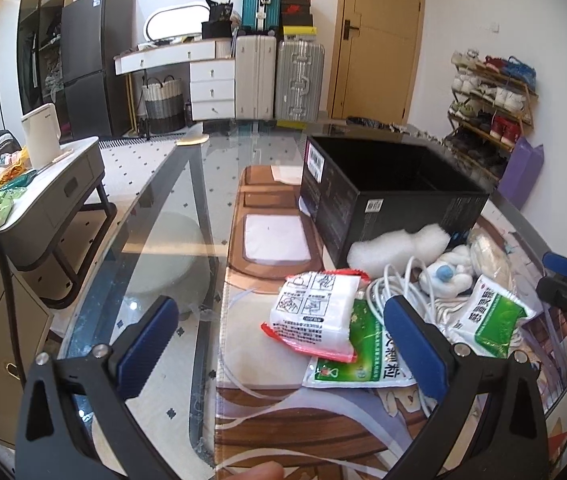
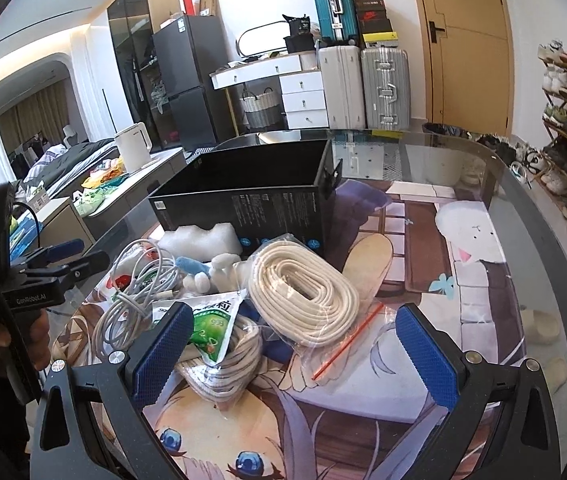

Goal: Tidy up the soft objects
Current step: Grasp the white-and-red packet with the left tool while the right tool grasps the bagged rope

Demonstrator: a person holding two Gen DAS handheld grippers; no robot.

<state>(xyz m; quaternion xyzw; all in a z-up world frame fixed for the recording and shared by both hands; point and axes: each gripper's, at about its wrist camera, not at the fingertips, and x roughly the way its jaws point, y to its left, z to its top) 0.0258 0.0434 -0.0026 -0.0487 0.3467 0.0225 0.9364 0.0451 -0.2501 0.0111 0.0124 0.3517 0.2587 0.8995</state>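
An open black box (image 1: 395, 196) stands on the printed mat; it also shows in the right wrist view (image 2: 251, 196). In front of it lie a white foam piece (image 1: 399, 246), a small plush toy (image 1: 449, 274), a white cable (image 1: 399, 284), a red-and-white packet (image 1: 315, 314) and green packets (image 1: 363, 360). A bagged coil of cream rope (image 2: 303, 296) lies by a second coil (image 2: 227, 360). My left gripper (image 1: 279, 344) is open and empty, just before the packets. My right gripper (image 2: 295, 352) is open and empty, over the rope coils.
The glass table's edge (image 1: 171, 208) runs left of the mat. A grey side table with a white kettle (image 1: 41, 136) stands to the left. Suitcases (image 1: 279, 76), a wooden door and a shoe rack (image 1: 491, 108) line the far wall.
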